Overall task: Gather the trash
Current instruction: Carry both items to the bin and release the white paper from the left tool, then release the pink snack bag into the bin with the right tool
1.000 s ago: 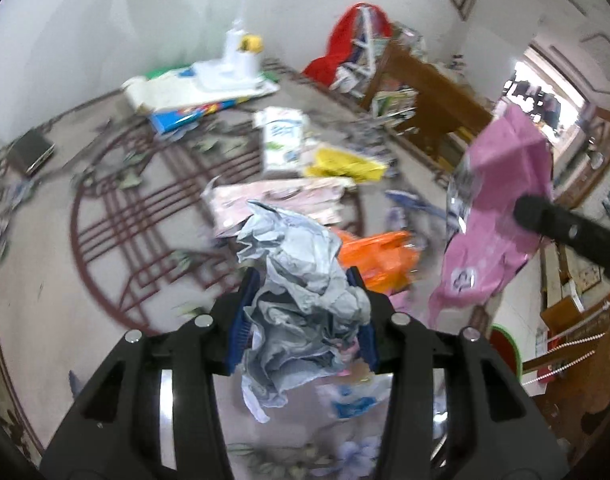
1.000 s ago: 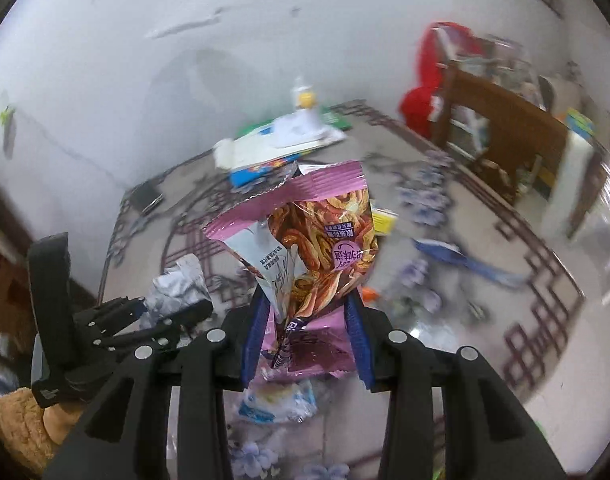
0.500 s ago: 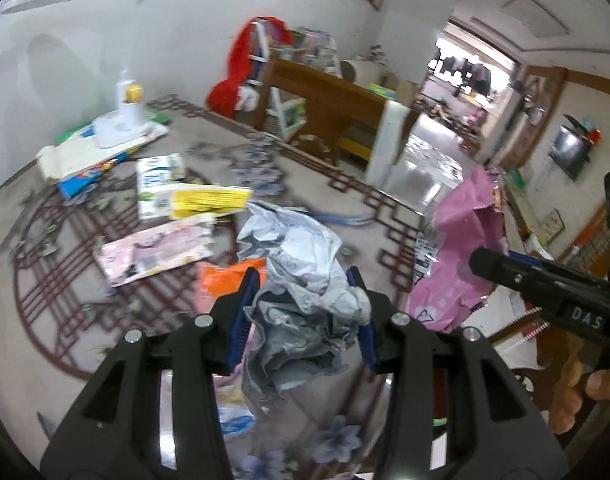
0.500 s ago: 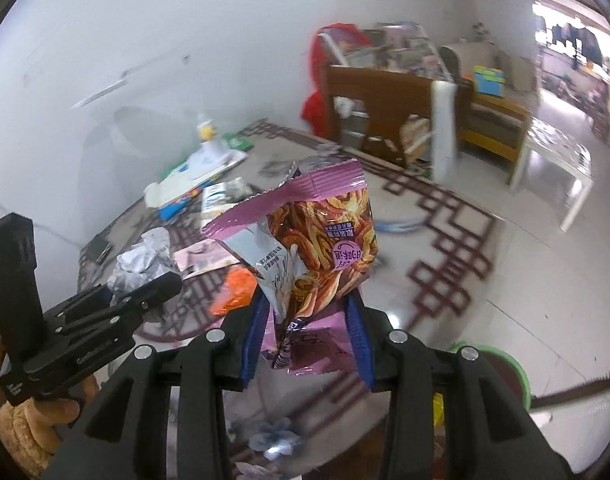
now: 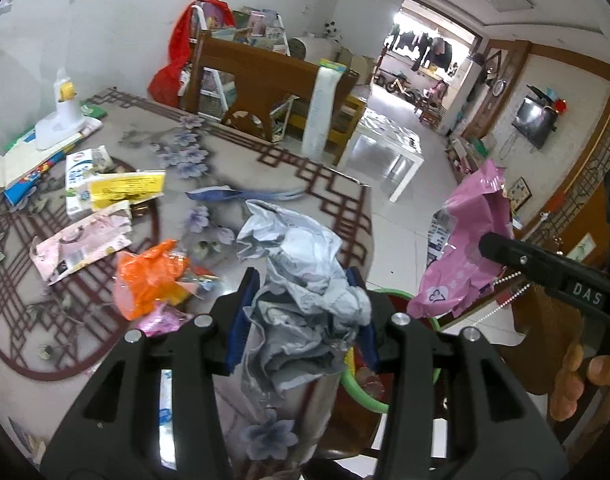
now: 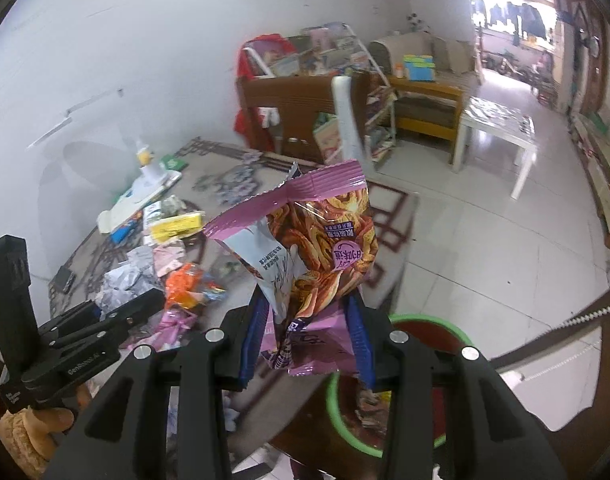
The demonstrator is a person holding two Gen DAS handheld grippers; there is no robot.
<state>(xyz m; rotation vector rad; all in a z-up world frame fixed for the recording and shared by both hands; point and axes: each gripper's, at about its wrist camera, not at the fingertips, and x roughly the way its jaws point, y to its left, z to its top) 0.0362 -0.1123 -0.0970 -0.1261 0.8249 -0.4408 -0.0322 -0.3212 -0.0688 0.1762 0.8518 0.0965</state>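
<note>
The left gripper clamps a crumpled grey plastic wrapper, and the right gripper pinches a pink snack bag, both at the table edge. The green-rimmed bin sits just below, by the floor. To do this well, bring each load squarely over the bin's opening before releasing, low enough that the light wrappers cannot drift onto the tiles.

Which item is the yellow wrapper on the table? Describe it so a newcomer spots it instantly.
Start at the patterned tabletop in the left wrist view and go to its far left, near the white bottle. The yellow wrapper lies flat there, overlapping a white carton. It is the only bright yellow piece; the nearby litter is pink or orange.
</note>
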